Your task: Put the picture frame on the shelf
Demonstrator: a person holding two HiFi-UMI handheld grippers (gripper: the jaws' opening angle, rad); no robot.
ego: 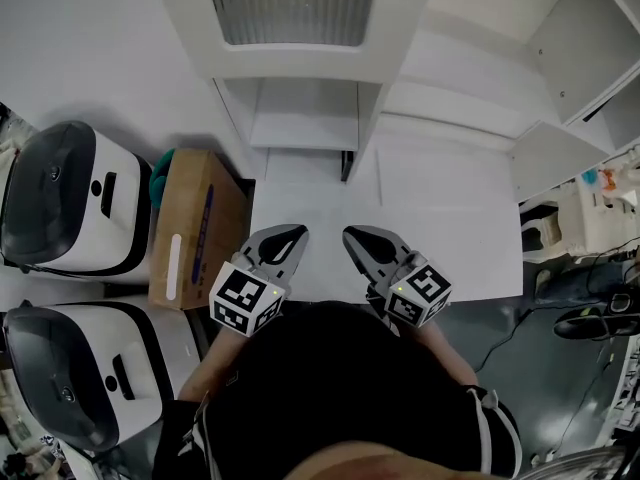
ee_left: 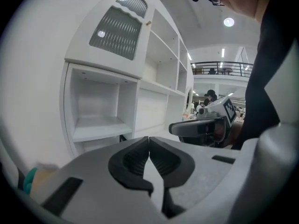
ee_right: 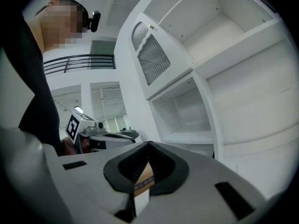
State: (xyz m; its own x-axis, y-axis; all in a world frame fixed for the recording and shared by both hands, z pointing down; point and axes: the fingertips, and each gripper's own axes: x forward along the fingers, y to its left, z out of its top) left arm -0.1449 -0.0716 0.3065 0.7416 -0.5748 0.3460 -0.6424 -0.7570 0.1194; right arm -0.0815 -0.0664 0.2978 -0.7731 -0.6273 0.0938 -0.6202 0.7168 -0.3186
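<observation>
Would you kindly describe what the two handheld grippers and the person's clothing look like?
The left gripper and the right gripper look alike: grey, wedge-shaped bodies whose jaws are lined with black ribbed pads. Each carries a white cube printed with black square markers. The person wears a black top.

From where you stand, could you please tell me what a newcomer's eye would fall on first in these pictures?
The left gripper and right gripper, both shut on nothing, point side by side over the near edge of the white table. Ahead stands the white shelf unit with a ribbed panel in its top. On the left sit a cardboard box and two white, dark-lidded machines.
</observation>
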